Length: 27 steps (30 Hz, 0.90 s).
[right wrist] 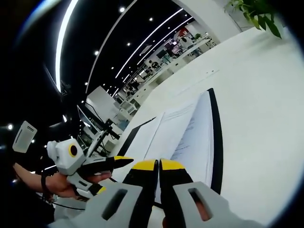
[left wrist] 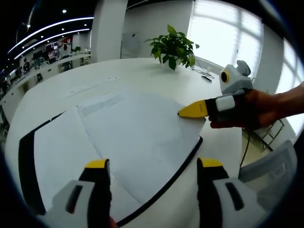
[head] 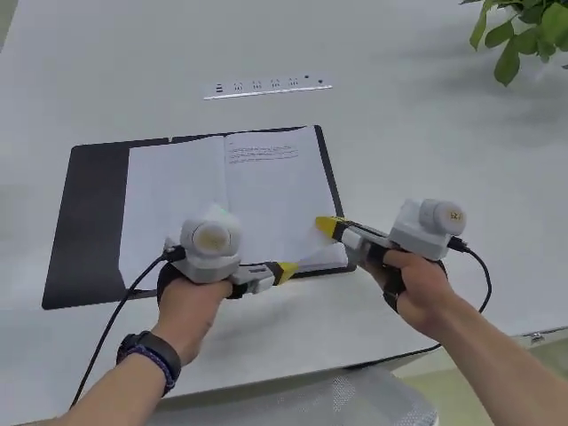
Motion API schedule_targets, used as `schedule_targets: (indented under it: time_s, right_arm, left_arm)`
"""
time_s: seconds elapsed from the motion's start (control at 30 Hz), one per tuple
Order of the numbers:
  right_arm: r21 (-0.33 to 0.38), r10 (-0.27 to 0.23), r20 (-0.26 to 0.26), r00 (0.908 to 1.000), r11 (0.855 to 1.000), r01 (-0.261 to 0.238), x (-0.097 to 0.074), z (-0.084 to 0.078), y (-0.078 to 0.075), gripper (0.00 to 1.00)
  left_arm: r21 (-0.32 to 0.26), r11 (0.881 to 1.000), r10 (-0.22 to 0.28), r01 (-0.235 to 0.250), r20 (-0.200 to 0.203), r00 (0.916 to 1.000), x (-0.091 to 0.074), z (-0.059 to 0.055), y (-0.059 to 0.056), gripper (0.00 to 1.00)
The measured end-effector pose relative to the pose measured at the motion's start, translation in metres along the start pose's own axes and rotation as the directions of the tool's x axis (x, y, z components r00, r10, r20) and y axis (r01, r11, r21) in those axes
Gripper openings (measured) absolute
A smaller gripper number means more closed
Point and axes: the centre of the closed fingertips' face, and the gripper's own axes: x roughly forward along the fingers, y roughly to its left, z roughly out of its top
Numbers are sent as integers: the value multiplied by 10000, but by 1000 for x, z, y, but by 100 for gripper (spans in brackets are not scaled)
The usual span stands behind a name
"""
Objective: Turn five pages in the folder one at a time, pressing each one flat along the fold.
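Observation:
A black folder (head: 89, 232) lies open on the white table, with white sheets on both sides. The right-hand page (head: 275, 191) carries a few lines of print at its top. My right gripper (head: 327, 226) is at that page's lower right edge, jaws shut on the page (left wrist: 137, 133), which lifts slightly there. In the right gripper view my right gripper (right wrist: 159, 165) points along the page (right wrist: 194, 133) toward the fold. My left gripper (head: 282, 272) hovers at the folder's front edge, near the fold. Its jaws (left wrist: 153, 164) are wide open over the page, holding nothing.
A white power strip (head: 266, 87) lies beyond the folder. A green plant (head: 524, 31) stands at the far right. Cables trail from both grippers off the table's near edge (head: 293, 368). A mesh chair back (head: 355, 399) sits below that edge.

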Motion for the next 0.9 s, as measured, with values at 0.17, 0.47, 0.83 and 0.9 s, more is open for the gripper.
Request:
schedule_targets:
  time_s: [0.17,0.47,0.83,0.9]
  right_arm:
    - [18,53,51,10000,10000,-53,5,1,10,0]
    - [-176,163,-38,9999,9997,-164,18,-1,32,0]
    - [-349,539,-68,9985,9979,-541,41,-4,64,0]
    - [-196,613,50,9981,9979,-612,46,-5,68,0]
  left_arm:
    - [-249,9992,323,-314,337,9989,-18,8,11,75]
    - [-444,9970,667,-638,686,9954,-44,10,23,78]
    - [-158,9949,1006,-995,966,9902,-75,12,42,80]
    - [-200,9939,1102,-1088,1011,9887,-82,10,47,80]
